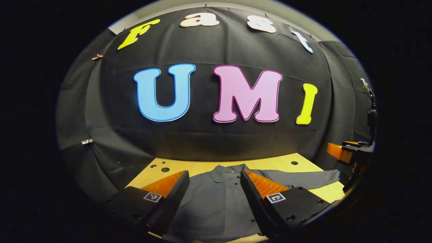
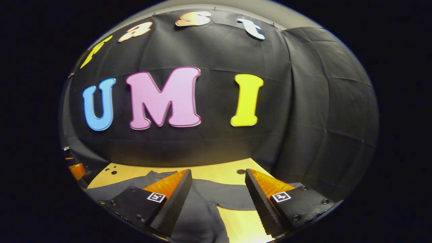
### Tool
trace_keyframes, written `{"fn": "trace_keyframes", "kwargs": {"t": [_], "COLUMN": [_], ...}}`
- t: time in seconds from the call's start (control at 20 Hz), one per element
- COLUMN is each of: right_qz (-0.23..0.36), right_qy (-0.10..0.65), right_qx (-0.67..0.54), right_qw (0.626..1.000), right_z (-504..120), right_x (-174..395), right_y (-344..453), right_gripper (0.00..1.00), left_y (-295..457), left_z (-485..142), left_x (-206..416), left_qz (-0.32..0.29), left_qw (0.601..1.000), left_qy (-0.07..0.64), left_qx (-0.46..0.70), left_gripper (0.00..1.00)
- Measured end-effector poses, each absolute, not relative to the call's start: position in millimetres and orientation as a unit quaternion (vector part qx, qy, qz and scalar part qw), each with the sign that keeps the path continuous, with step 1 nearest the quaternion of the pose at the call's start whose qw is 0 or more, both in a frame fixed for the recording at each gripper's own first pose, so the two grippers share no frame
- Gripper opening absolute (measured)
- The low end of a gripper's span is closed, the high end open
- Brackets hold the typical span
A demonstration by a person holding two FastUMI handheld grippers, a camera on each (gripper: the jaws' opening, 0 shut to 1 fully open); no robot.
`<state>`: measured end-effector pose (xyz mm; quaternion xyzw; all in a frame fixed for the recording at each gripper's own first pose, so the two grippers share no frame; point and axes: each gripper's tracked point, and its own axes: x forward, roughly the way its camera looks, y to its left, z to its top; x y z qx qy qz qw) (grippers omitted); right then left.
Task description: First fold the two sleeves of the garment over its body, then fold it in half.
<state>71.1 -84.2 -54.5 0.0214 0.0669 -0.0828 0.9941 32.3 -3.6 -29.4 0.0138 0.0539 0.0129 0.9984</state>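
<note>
Both tongs hover level, spread wide, above the shirt.

The shirt spread out flat is a plain dark grey all over, collar included, with no print or stripe. Under it the table is pale yellowish wood, marked by a few small dark round holes near its far edge.
</note>
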Motion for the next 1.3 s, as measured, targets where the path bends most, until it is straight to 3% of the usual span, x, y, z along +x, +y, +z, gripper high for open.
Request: {"fn": "trace_keyframes", "kwargs": {"t": [0.4,1.3], "right_qz": [-0.189,-0.303], "right_qy": [0.109,0.228], "right_qx": [0.024,0.098], "right_qw": [0.976,0.920], "right_z": [-99,-263], "right_x": [82,135], "right_y": [-200,-411], "right_gripper": [0.98,0.98], "left_y": [0,-23], "left_z": [-43,-97], "left_x": [35,46], "left_qz": [0.034,0.096], "left_qw": [0.996,0.981], "left_qy": [0.080,0.169], "left_qx": [0.014,0.000], "left_gripper": [0.96,0.96]}}
